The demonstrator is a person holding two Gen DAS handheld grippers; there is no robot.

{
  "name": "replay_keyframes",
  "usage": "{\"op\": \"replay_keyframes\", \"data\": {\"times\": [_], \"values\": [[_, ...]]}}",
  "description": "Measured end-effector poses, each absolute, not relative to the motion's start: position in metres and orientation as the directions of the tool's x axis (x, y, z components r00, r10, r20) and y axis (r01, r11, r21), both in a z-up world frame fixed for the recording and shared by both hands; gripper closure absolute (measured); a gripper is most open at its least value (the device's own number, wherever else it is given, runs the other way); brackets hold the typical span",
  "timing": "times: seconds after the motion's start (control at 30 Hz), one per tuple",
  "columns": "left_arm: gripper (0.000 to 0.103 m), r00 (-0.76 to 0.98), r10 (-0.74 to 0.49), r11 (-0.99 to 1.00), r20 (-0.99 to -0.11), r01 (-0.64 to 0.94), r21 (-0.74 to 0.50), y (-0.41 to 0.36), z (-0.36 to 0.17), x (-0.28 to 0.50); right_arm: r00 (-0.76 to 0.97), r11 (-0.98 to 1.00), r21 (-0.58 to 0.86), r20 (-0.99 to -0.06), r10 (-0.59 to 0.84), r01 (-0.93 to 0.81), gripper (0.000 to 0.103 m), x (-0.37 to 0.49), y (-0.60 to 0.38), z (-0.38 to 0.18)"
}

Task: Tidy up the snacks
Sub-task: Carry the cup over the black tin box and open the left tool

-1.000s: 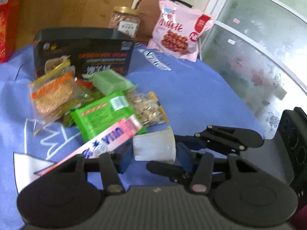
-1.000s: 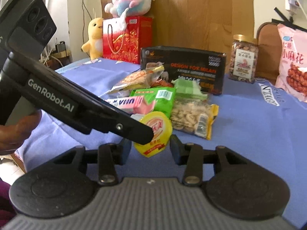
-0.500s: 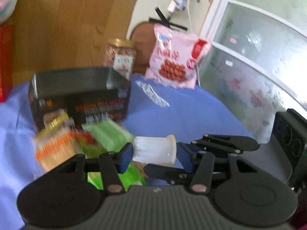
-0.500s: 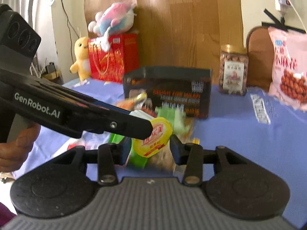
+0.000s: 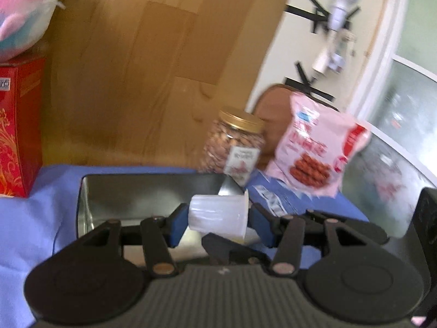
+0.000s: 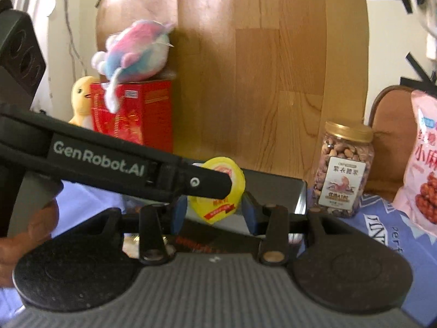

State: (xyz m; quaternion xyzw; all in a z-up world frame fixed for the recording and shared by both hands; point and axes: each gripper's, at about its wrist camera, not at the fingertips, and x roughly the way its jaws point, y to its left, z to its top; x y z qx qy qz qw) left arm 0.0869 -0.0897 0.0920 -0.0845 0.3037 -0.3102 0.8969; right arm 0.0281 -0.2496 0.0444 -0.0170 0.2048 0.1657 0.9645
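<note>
While a second ago it sat by the snack pile, the jelly cup (image 5: 218,213) now hangs over the open black tin (image 5: 114,191), clamped sideways in the left gripper (image 5: 217,225); right gripper (image 6: 214,213) brackets its yellow lid, contact unclear. Nut jar (image 5: 232,147) stands behind the tin on the counter (image 5: 32,218). Drop-in looks next

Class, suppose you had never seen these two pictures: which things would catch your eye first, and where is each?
First, the small jelly cup with a yellow lid, pinched in the left tool above an open black tin. Behind, a nut jar and a pink snack bag stand at the table's back edge, with a pastel plush toy on a red box.
</note>
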Motion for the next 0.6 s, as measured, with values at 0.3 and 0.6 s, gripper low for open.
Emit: {"op": "replay_keyframes", "data": {"times": [0.3, 0.6], "values": [[0.04, 0.668, -0.59, 0.807, -0.452, 0.481, -0.343, -0.082, 0.088, 0.076, 0.88, 0.963, 0.059, -0.394, 0.265, -0.263, 0.047, 0.019, -0.254, 0.042], [0.028, 0.661, -0.633, 0.774, -0.403, 0.551, -0.313, 0.008, 0.093, -0.034, 0.799, 0.889, 0.2, -0.389, 0.458, -0.412, 0.048, -0.078, -0.253, 0.027]]}}
